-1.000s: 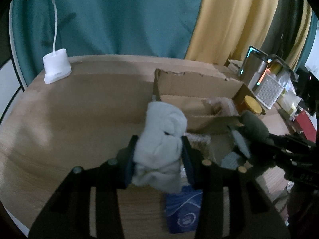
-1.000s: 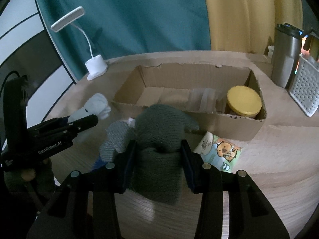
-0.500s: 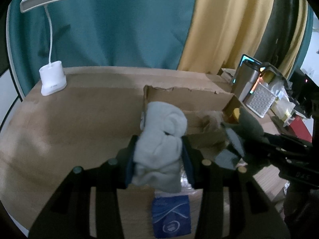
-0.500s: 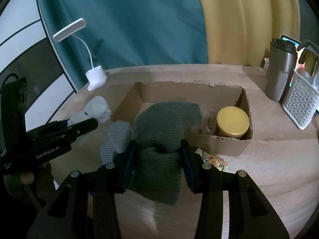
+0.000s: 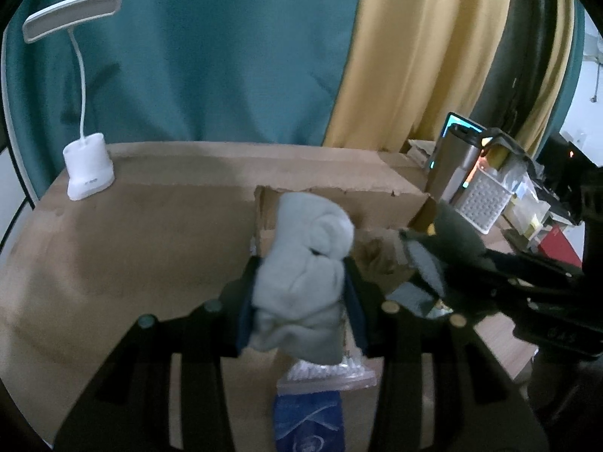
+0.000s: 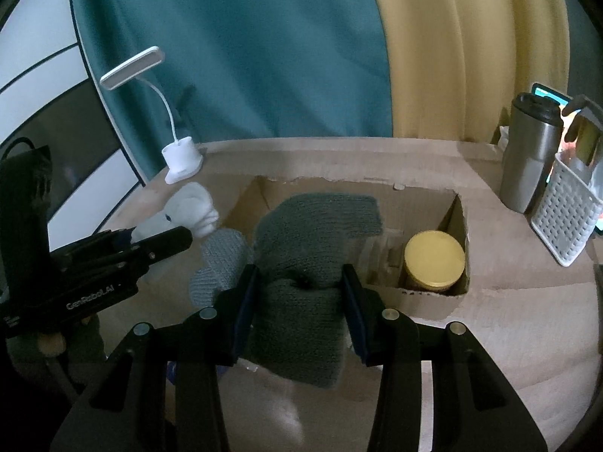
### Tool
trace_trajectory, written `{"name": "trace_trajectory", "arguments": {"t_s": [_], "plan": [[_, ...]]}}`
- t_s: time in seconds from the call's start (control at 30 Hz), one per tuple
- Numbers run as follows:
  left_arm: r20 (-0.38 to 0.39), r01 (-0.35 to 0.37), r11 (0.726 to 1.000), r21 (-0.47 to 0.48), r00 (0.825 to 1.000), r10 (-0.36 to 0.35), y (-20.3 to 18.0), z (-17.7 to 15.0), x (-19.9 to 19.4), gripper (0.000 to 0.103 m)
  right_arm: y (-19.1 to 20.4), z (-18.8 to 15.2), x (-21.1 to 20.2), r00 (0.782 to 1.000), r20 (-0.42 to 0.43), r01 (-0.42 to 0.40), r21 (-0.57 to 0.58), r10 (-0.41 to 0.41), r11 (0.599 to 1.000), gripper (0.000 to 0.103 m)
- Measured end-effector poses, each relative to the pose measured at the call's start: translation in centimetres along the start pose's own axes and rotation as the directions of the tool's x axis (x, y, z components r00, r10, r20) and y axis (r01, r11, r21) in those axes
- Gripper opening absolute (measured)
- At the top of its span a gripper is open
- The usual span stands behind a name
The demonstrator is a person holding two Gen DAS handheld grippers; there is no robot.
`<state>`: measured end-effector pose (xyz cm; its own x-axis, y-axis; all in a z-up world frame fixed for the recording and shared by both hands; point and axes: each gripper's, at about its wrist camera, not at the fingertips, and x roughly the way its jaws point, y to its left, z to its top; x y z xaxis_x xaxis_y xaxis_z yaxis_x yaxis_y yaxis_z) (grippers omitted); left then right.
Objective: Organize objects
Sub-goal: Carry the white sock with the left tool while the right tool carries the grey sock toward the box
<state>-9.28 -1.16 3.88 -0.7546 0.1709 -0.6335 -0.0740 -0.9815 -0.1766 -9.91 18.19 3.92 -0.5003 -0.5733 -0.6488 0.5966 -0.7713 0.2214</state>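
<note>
While the left gripper (image 5: 301, 293) was clamped on the pale sock roll (image 5: 305, 263) and the right gripper (image 6: 299, 301) on the dark knit (image 6: 301, 286), both just before the cardboard box (image 6: 429, 196), they needed approx. level carry over its front wall w/o snagging.

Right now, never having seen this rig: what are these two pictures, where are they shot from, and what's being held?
No robot here: a person holds a handheld two-finger gripper in each hand, and each carries a fisheye camera looking along its fingers. In the left wrist view, the left gripper is shut on a bundled pale grey sock. In the right wrist view, the right gripper is shut on a dark green knitted sock. Each gripper shows up at the edge of the other's picture. On the wooden table lie an open cardboard box with a yellow-lidded jar inside, and a white gooseneck desk lamp.
</note>
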Motion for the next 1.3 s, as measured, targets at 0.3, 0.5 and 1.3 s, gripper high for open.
{"name": "trace_trajectory", "arguments": {"t_s": [0.3,0.5,1.3], "plan": [[0.007,0.008,1.000,-0.006,1.000,-0.008,0.2,1.0,0.8,0.043,-0.3,1.1,0.8,1.000,-0.004,0.005,-0.001,-0.005,1.000,0.046],[0.006,0.011,1.000,-0.002,1.000,-0.011,0.2,1.6,1.5,0.043,-0.6,1.7,1.6,1.000,-0.007,0.006,0.006,-0.006,1.000,0.046],[-0.014,0.039,0.999,-0.019,0.999,-0.039,0.6,3.2,4.7,0.043,-1.5,3.9,6.0,0.999,-0.049,-0.001,0.015,0.001,1.000,0.046]]}}
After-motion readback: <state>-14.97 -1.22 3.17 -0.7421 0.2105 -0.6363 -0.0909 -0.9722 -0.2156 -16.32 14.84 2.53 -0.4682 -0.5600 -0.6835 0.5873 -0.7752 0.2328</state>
